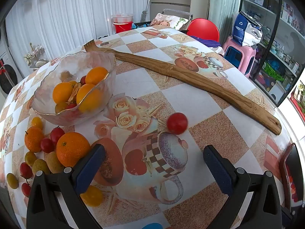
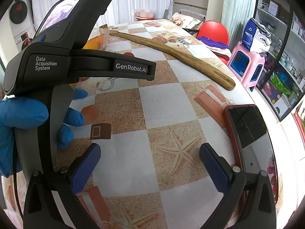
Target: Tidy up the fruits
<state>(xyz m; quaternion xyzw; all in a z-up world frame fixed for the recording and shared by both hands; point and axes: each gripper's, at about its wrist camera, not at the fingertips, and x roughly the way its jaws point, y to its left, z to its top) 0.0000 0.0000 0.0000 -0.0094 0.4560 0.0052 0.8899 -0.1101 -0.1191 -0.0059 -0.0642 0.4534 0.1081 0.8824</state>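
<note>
A glass bowl [image 1: 57, 112] at the left of the left wrist view holds several oranges and small tomatoes. Beside it on the table lie loose fruits: a large orange [image 1: 72, 148], a smaller orange [image 1: 33, 139], several red and yellow cherry tomatoes, and a yellow one [image 1: 92, 195] under my left finger. One red tomato [image 1: 177, 123] sits alone ahead of my left gripper [image 1: 154, 164], which is open and empty above the table. My right gripper [image 2: 150, 164] is open and empty over the tablecloth. The left gripper's body [image 2: 76, 57] hides most of the bowl in the right wrist view.
A long wooden back scratcher [image 1: 181, 76] lies across the table behind the fruit. A red-cased phone [image 2: 246, 131] lies near the right table edge. A red chair [image 1: 204, 28] and a pink stool [image 1: 240, 55] stand beyond the table.
</note>
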